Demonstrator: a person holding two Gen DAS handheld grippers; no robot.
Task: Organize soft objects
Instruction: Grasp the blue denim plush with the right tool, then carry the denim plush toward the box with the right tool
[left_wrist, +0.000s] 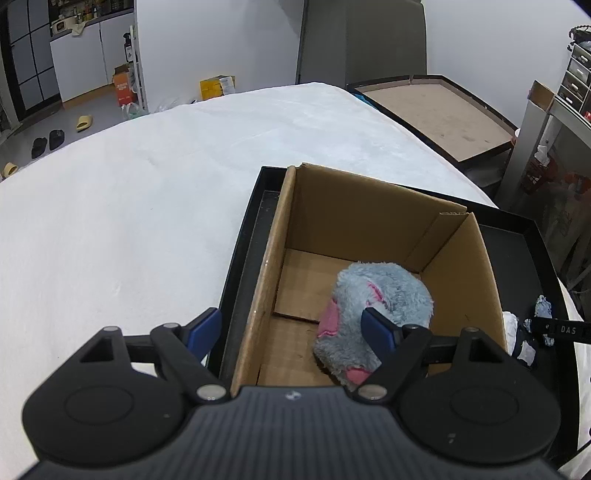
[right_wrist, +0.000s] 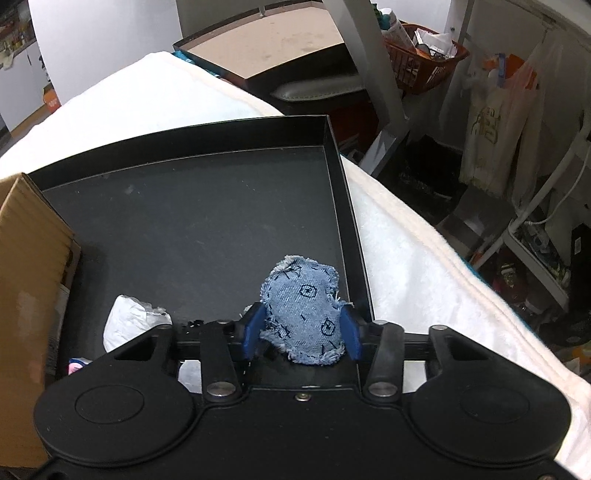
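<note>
A fluffy blue and pink plush toy (left_wrist: 373, 314) lies inside an open cardboard box (left_wrist: 369, 221) that stands in a black tray (left_wrist: 243, 236). My left gripper (left_wrist: 291, 328) is open and empty, its jaws wide apart above the box's near left edge. My right gripper (right_wrist: 301, 328) is shut on a blue denim pouch (right_wrist: 303, 306) with dark printed marks, held above the black tray (right_wrist: 184, 221). A white soft item (right_wrist: 125, 321) lies in the tray to the left of the right gripper. The box's side (right_wrist: 29, 295) shows at the left of the right wrist view.
The tray rests on a white fleece cover (left_wrist: 129, 184) over a bed or table. A flat brown board (left_wrist: 439, 110) lies beyond its far edge. Shelves and an orange basket (right_wrist: 421, 62) stand at the right. Small cloth items (left_wrist: 532, 332) lie in the tray right of the box.
</note>
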